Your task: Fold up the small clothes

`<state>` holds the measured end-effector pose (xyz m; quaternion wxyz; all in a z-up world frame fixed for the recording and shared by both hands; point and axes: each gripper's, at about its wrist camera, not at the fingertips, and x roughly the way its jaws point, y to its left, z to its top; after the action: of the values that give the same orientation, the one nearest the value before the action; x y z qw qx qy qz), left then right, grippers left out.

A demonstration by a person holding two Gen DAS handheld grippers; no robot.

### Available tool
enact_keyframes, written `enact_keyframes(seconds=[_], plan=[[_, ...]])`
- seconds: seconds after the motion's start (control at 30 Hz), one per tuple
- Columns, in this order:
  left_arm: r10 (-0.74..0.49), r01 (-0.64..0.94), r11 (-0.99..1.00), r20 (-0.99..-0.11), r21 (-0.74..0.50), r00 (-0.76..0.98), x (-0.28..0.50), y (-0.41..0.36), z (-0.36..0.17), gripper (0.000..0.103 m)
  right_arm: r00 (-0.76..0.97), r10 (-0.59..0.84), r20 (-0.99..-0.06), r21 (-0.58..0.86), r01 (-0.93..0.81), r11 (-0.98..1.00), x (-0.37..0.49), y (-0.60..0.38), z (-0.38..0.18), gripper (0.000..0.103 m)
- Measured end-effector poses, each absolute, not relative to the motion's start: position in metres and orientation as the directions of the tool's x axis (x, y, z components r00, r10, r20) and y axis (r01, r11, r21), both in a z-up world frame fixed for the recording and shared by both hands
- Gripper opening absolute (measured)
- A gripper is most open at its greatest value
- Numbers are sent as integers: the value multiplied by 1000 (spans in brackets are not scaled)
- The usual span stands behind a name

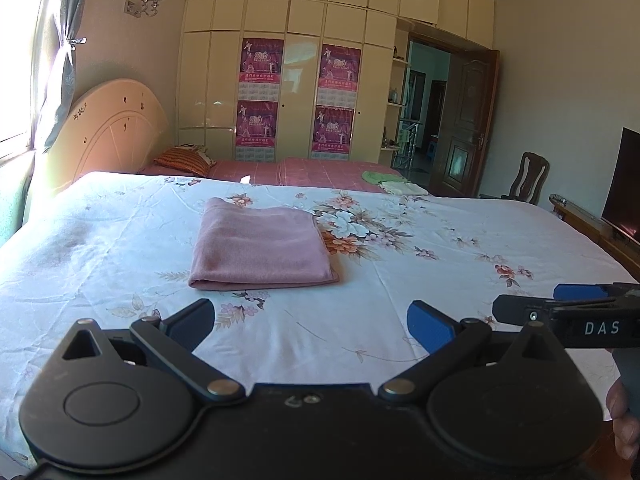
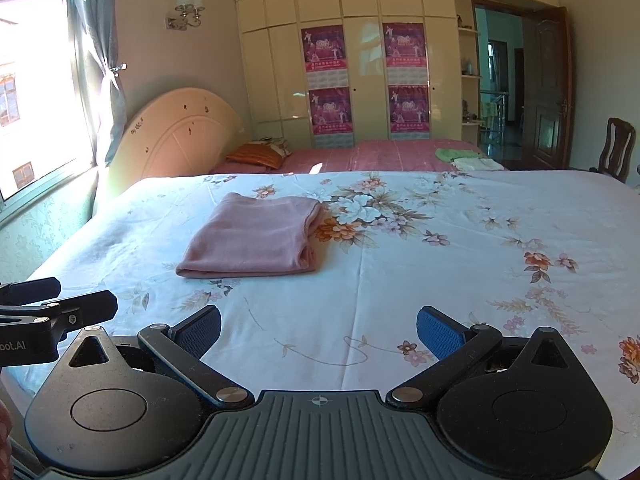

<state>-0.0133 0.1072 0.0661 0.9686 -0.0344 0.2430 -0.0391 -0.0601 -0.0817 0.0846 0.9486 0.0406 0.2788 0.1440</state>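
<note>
Pink cloth point(image 1: 260, 246), already folded into a flat rectangle with its doubled edge nearest, lies alone toward the left of the floral bedsheet point(image 1: 440, 280), so the fold looks finished. Both the left gripper point(image 1: 310, 326) and right gripper point(image 2: 318, 332) hover near the bed's front edge, well apart from it, jaws spread wide and holding nothing, apparently released.

Floral bed, one folded piece on it.
The floral-sheeted bed point(image 1: 400, 300) carried a folded pink garment point(image 1: 260, 244), which lay flat just left of the sheet's big flower print point(image 1: 352, 224).
</note>
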Motion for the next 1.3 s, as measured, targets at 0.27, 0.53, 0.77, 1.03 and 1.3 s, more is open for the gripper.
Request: enact_keyframes(seconds=[0.27,0.53,0.77,1.03,1.3], plan=[[-91,58,995,-470,-84,878,-12,106,66,102,804,290,-519,153,-246,957,-61,-87,84,103],[-91,59,995,-471,-83,877,-11,104,65,102,805,287,-519,151,-244,958,-60,-89,84,103],[-90,57,995,-472,-82,877,-12,102,64,102,804,288,-520,154,-243,958,-60,-93,83,103],[-87,56,995,-471,-79,878,-12,101,64,102,806,289,-517,156,-243,957,-59,-97,83,103],[-77,48,996,-468,-72,881,-10,98,63,102,805,290,-517,155,-245,957,-57,-100,82,103]])
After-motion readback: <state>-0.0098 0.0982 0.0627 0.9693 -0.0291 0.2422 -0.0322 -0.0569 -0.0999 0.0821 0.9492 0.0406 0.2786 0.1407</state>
